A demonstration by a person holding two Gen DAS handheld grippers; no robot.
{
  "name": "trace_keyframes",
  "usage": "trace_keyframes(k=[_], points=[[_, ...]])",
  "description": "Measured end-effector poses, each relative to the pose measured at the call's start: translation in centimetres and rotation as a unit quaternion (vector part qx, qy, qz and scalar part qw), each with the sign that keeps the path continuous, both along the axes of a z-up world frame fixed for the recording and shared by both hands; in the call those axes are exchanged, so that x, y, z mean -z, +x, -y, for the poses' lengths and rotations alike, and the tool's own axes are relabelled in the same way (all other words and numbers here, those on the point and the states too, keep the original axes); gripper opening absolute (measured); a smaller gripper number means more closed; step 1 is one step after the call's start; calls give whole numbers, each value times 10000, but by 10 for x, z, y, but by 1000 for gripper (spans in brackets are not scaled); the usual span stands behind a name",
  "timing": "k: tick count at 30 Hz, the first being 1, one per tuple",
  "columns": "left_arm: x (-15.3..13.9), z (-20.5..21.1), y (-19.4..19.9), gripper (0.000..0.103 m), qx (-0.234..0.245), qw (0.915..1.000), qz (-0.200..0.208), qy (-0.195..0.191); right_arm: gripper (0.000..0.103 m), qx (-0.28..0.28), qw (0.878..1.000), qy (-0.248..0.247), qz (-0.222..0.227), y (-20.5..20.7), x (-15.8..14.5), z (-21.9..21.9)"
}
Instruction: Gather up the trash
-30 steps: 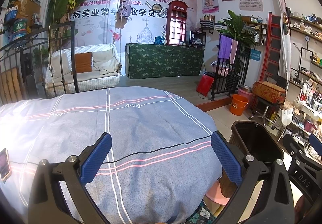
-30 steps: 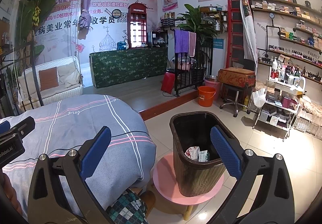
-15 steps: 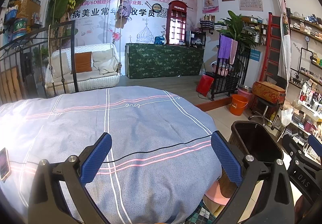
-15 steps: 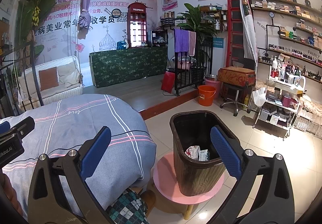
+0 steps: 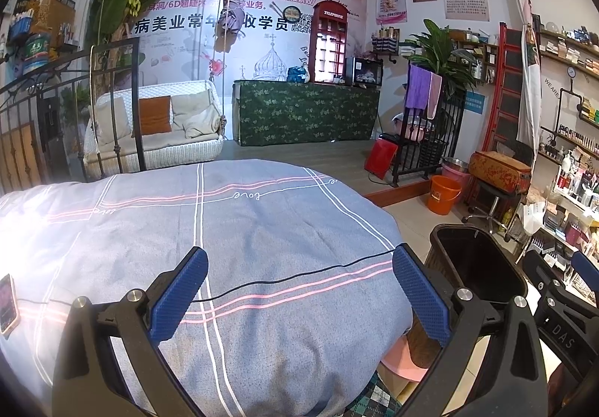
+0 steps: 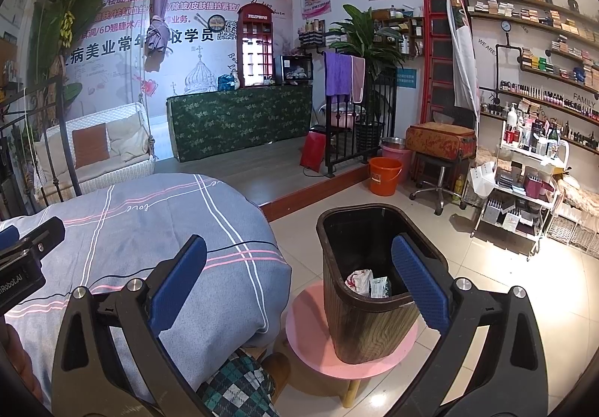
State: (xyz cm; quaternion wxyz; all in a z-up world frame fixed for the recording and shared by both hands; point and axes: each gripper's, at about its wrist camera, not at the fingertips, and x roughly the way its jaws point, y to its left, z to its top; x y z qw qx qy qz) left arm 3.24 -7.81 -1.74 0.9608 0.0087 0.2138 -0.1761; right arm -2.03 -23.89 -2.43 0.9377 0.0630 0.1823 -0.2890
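Observation:
A dark wood-grain trash bin [image 6: 370, 308] stands on a pink round stool [image 6: 310, 346] beside the bed, and crumpled white wrappers [image 6: 368, 284] lie inside it. In the left wrist view the same bin [image 5: 475, 267] shows at the right, past the bed's corner. My left gripper [image 5: 299, 291] hangs open above the grey striped bedspread [image 5: 262, 230] with nothing between its blue pads. Over the gap between bed and bin my right gripper [image 6: 299, 288] is open and holds nothing. No loose trash shows on the bedspread.
A thin black cable [image 5: 299, 274] runs across the bedspread to a phone [image 5: 7, 303] at the left edge. An orange bucket [image 6: 385, 175], a swivel stool [image 6: 438, 177] and a white trolley [image 6: 520, 188] stand on the tiled floor. A raised wooden step [image 6: 299, 196] lies behind the bed.

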Motion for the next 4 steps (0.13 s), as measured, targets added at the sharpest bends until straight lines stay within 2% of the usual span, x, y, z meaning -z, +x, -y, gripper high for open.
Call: trace_keyframes(k=[4], points=[[1,0,0,98,9,10000,-8,2,98,-3,10000,1,-1,0,-1,1]])
